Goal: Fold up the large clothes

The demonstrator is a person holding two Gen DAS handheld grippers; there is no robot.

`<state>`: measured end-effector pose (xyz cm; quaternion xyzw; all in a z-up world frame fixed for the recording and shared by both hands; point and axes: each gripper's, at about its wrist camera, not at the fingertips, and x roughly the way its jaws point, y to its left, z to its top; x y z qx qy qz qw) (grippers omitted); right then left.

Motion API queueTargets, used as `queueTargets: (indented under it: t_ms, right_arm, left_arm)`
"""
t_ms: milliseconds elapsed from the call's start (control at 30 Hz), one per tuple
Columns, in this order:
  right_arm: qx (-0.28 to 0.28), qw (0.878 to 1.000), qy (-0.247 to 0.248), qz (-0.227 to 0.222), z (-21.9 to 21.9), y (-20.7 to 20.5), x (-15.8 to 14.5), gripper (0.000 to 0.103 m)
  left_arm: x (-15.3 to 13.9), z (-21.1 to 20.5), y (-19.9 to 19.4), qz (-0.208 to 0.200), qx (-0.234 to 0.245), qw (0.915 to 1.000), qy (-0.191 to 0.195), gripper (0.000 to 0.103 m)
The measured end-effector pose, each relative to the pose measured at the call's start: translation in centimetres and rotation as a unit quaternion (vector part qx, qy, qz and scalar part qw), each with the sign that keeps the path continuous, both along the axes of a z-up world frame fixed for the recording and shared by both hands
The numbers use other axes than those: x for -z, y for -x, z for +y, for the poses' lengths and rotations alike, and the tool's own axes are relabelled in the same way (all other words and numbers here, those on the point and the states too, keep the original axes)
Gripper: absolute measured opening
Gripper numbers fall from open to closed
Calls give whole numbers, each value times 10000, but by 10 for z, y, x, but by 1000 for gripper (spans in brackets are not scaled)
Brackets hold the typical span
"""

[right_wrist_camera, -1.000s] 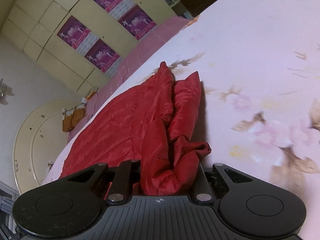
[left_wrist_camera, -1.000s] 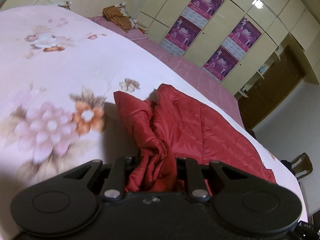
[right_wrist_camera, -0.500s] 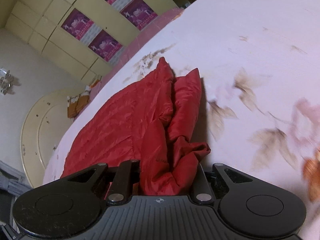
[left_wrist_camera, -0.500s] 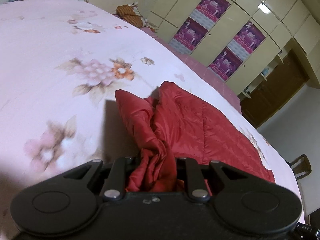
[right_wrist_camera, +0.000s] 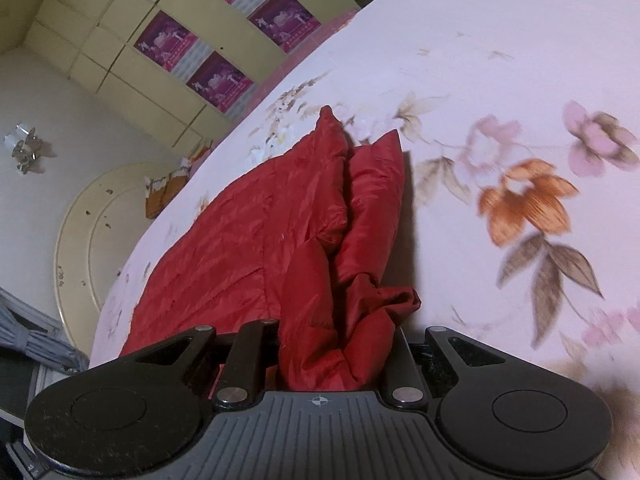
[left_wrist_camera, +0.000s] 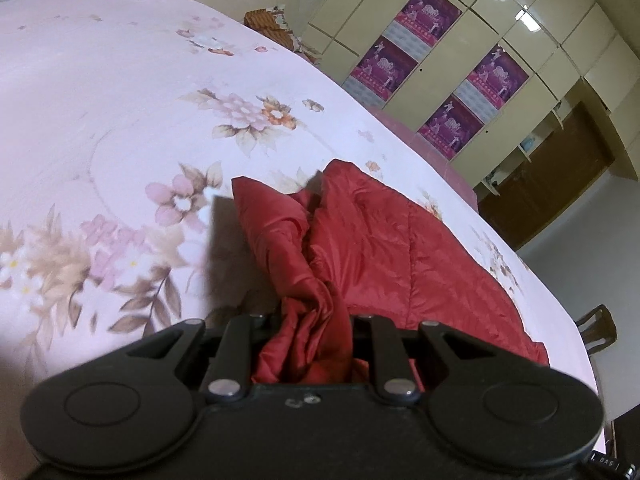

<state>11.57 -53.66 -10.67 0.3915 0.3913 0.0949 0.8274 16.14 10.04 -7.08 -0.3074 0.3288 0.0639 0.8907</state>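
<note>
A large red quilted garment [left_wrist_camera: 384, 248] hangs stretched between my two grippers above a bed with a pink floral sheet [left_wrist_camera: 120, 112]. My left gripper [left_wrist_camera: 308, 344] is shut on a bunched edge of it; the fabric fills the gap and hides the fingertips. In the right wrist view the same red garment [right_wrist_camera: 256, 248] runs to the left, and my right gripper [right_wrist_camera: 340, 352] is shut on another bunched edge. A loose flap [right_wrist_camera: 380, 184] sticks up beside the main panel.
The floral sheet [right_wrist_camera: 520, 80] spreads under both grippers. Cream wardrobe doors with purple posters [left_wrist_camera: 440, 68] line the far wall. A cream round headboard [right_wrist_camera: 92, 220] and a brown patterned pillow [left_wrist_camera: 268, 26] lie at the bed's head. A dark chair [left_wrist_camera: 596, 328] stands beyond the bed edge.
Both grippers have carried the held garment across the bed; the floral pattern beneath has slid past in both views. The grips on the fabric have not changed.
</note>
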Motion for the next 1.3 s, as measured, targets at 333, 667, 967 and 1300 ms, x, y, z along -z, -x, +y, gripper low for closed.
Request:
queueTargets:
  t_ms: [333,667,967,1300]
  right_arm:
    - [-51,9999,8,164,2,-17,13,19]
    - [280,9971,685,-177,-23,12,6,63]
    - [499,9838,1530,-789,-29,52,-58,5]
    - [-2015,9554,1935,-957,161,7,-45,5]
  left_arm:
    - [24,7,-8,147,-1,9999,-82,41]
    - [21,32,11,97,181,9998,-34,67]
    - [-27,17,82,-621,224,9974,-279,32]
    - [-12,-136,-3,-463,2506,9389,-2313,34]
